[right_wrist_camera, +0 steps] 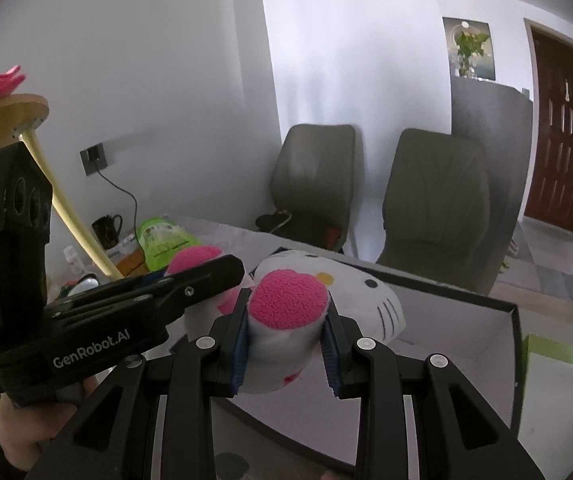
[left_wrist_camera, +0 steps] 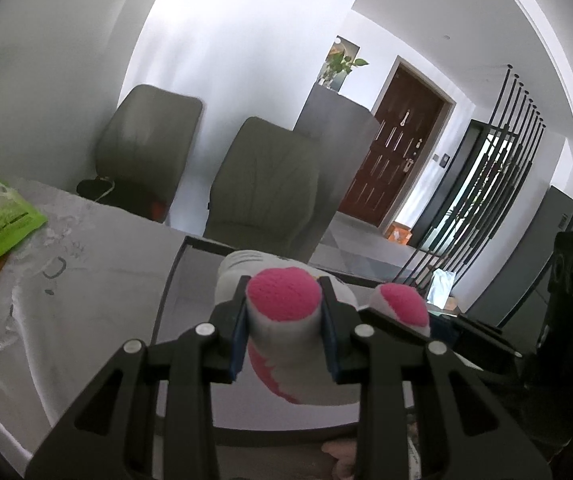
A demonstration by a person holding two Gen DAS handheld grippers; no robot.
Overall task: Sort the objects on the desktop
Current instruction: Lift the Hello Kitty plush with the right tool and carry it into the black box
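A white Hello Kitty plush point(right_wrist_camera: 350, 292) with pink foot pads hangs between both grippers above an open black box point(right_wrist_camera: 514, 344). My left gripper point(left_wrist_camera: 282, 316) is shut on one pink-tipped leg point(left_wrist_camera: 284, 300); the other leg point(left_wrist_camera: 402, 306) shows to its right, with the right gripper's fingers under it. My right gripper point(right_wrist_camera: 286, 320) is shut on the other pink-tipped leg point(right_wrist_camera: 288, 300). The left gripper point(right_wrist_camera: 206, 276) shows in the right wrist view, clamped on the far leg point(right_wrist_camera: 194, 258). The plush's face points right in the right wrist view.
A green pouch point(left_wrist_camera: 0, 216) lies on the white marbled table point(left_wrist_camera: 98, 272) at left; it also shows in the right wrist view point(right_wrist_camera: 164, 242) beside a black mug point(right_wrist_camera: 106, 230). Two grey chairs point(left_wrist_camera: 262, 184) stand behind the table. A green box point(right_wrist_camera: 562, 354) sits right of the black box.
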